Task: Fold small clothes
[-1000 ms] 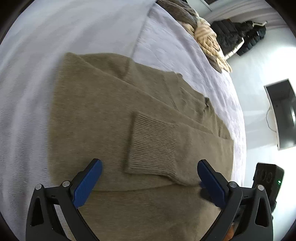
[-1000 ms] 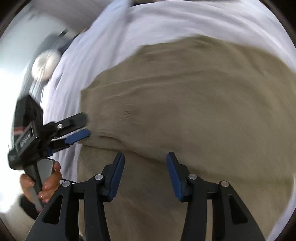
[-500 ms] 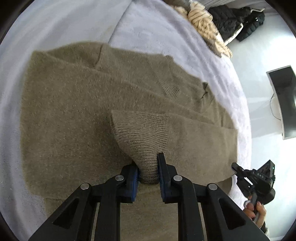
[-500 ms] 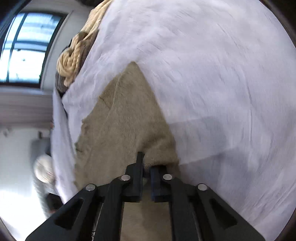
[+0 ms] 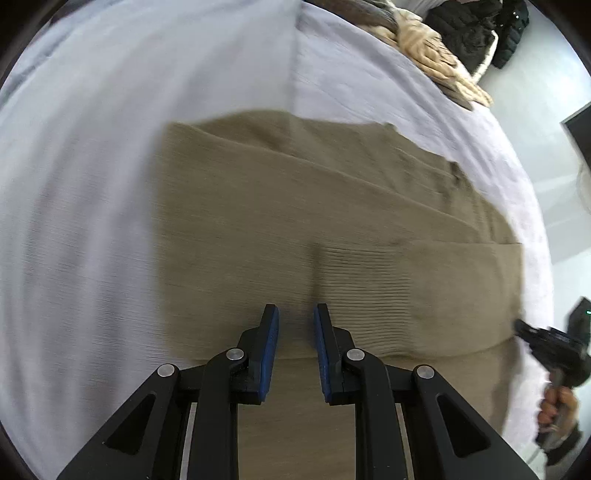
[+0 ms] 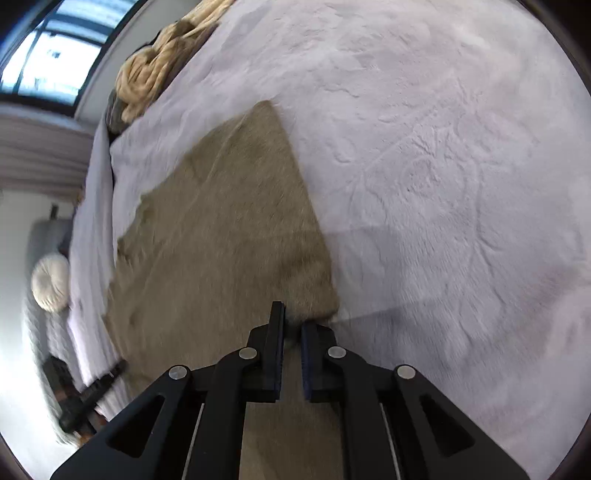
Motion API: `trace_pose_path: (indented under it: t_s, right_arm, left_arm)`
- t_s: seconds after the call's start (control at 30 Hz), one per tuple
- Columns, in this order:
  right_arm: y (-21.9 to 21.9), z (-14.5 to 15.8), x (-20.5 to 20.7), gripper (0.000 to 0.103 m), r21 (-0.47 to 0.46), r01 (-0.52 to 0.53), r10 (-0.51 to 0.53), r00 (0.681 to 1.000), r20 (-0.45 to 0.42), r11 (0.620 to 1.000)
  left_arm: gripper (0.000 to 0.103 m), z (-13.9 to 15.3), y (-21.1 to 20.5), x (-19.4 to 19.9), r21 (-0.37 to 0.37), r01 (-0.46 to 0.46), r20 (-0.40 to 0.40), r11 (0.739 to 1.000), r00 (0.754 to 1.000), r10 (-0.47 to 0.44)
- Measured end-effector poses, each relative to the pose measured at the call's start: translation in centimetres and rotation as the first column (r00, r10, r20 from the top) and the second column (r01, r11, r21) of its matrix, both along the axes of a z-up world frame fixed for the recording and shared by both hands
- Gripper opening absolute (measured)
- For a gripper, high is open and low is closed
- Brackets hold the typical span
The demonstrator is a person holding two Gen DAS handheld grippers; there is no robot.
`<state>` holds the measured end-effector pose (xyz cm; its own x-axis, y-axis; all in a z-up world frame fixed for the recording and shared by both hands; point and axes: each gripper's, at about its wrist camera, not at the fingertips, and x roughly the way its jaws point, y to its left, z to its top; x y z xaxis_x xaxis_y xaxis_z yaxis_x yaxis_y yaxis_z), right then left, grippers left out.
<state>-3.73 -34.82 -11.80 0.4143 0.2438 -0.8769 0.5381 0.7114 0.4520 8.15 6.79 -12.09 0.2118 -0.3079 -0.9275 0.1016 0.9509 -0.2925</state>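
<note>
An olive-brown knit sweater (image 5: 295, 206) lies flat on a white bed cover (image 5: 92, 184), partly folded, with a ribbed sleeve cuff (image 5: 369, 280) lying across its body. My left gripper (image 5: 295, 314) hovers just over the cuff's left end with its jaws a little apart and nothing between them. In the right wrist view the sweater (image 6: 221, 229) stretches away from me. My right gripper (image 6: 291, 321) sits at the sweater's near right corner, jaws nearly closed with the fabric edge between the blue pads.
A pile of beige and brown knitwear (image 5: 424, 48) lies at the far end of the bed, also in the right wrist view (image 6: 155, 74). Dark clothes (image 5: 476, 29) hang beyond it. The right gripper shows at the bed's right edge (image 5: 546, 343). A window (image 6: 48, 55) is far left.
My left gripper was shut on the sleeve cuff half a second ago; its jaws have parted and the cuff now lies flat on the sweater. My right gripper stays at the sweater's corner.
</note>
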Motion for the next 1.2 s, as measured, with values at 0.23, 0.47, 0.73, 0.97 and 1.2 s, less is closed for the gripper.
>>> trace_pose_path:
  t_s: [0.23,0.47,0.73,0.97,1.2]
  right_arm:
    - [-2.0,3.3,2.2,0.058,-0.149,0.017,-0.005,0.997,0.076,0.989]
    - [-3.9,-2.1,8.1,0.04,0.07,0.018,-0.019,1.0,0.017,0.997]
    - [-2.4,0.3,8.9,0.008,-0.218,-0.092,0.09,0.996,-0.02,0.971]
    - [-2.8,-0.8,7.6,0.019,-0.179,0.009,-0.018,0.999,-0.05,0.984]
    - [1.8,3.1,5.8,0.02,-0.228,-0.059,0.065,0.998,0.017,0.972]
  left_arm:
    - [0.021,1.7,0.1,0.7,0.007,0.017,0.043,1.0,0.999,-0.017]
    - [0.021,0.9,-3.6,1.0,0.0,0.048,0.035,0.999,0.998,-0.048]
    - [0.021,-1.1,-4.6,1.5,0.032,0.049,0.004,0.998,0.999,-0.05]
    - [0.021,-0.1,-3.1,1.9,0.066,0.041,0.028,0.997,0.999,-0.043]
    - [0.021,1.7,-2.1,0.8,0.032,0.093,0.041,0.995,0.995,-0.094]
